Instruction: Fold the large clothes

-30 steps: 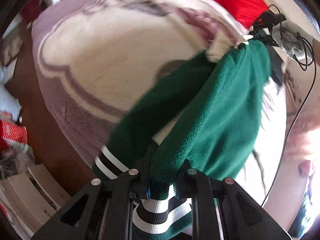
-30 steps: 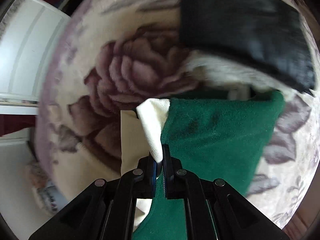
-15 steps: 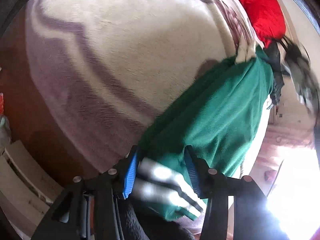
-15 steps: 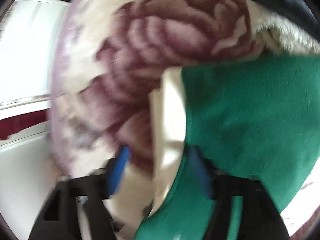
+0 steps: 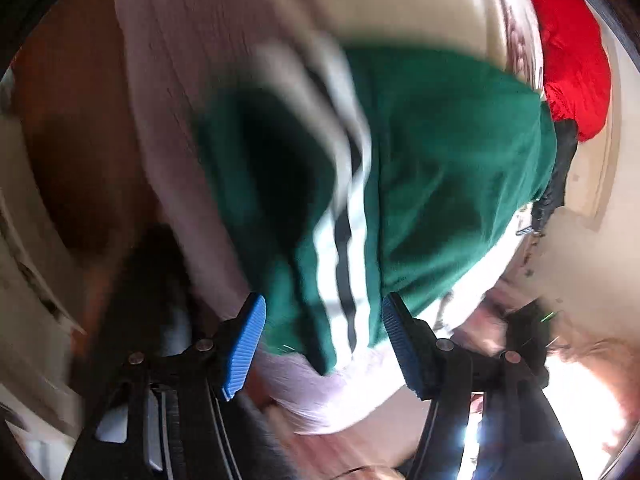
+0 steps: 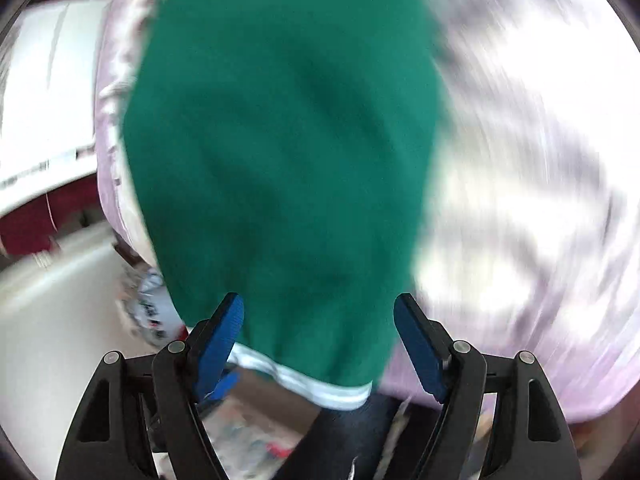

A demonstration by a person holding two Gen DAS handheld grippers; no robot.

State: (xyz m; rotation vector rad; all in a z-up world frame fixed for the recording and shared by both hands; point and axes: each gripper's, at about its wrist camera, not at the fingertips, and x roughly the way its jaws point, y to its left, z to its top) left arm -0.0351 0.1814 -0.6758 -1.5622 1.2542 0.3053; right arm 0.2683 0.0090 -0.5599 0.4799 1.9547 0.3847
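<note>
— Left gripper (image 5: 323, 326) just spread, blue pads (image 5: 245, 346) clear of the cloth; striped cuff (image 5: 340, 280) of the green garment (image 5: 440, 168) lying loose between them, not pinched.

— Right gripper (image 6: 319, 320) likewise parted, just opened, straddling the white-banded hem (image 6: 320, 390) without pressing on it. Garment itself spread on the floral blanket (image 6: 520, 160), hem hanging at the near edge.

— Likely trouble?

— Could slide off that edge with nothing clamped. Might also unroll at the cuff and undo the fold.

— Also hard to judge through heavy blur. Red cloth (image 5: 572, 52) well beyond, no hazard.
</note>
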